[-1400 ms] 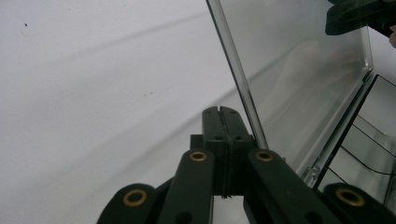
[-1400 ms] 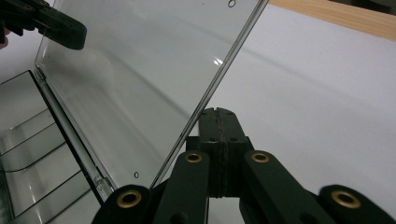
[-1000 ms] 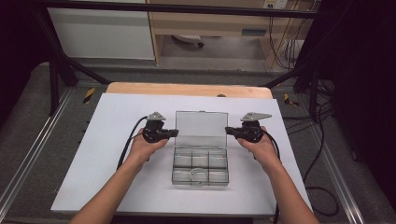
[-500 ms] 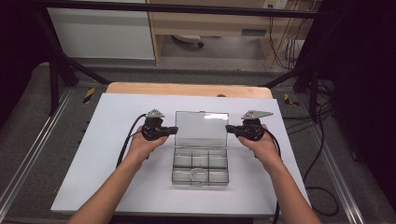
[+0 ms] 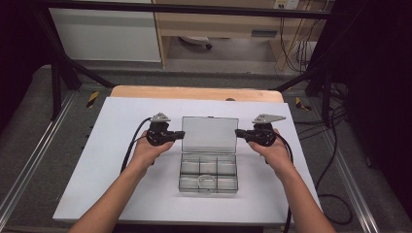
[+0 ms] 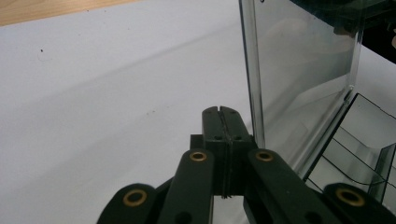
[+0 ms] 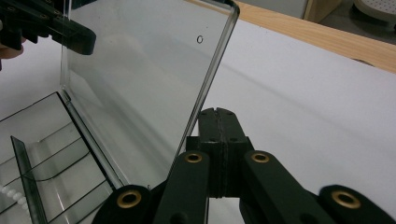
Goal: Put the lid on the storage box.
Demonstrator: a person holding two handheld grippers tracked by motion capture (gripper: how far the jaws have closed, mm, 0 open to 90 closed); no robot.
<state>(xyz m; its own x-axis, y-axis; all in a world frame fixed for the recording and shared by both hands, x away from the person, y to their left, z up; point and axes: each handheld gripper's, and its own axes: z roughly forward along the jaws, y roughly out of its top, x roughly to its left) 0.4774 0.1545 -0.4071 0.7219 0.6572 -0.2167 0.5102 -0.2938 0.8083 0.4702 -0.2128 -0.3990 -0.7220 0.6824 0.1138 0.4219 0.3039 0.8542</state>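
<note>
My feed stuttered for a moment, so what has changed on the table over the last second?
Nothing has visibly changed. The left claw and right claw stay shut beside the side edges of the raised lid of the clear plastic compartment box, which sits in the same place on the white table, lid open.

A white table top (image 5: 121, 160) with a strip of bare wood (image 5: 194, 92) along its far edge carries a clear plastic box (image 5: 208, 174), which sits near the middle with its lid (image 5: 209, 133) standing open on the side toward that wood strip.
</note>
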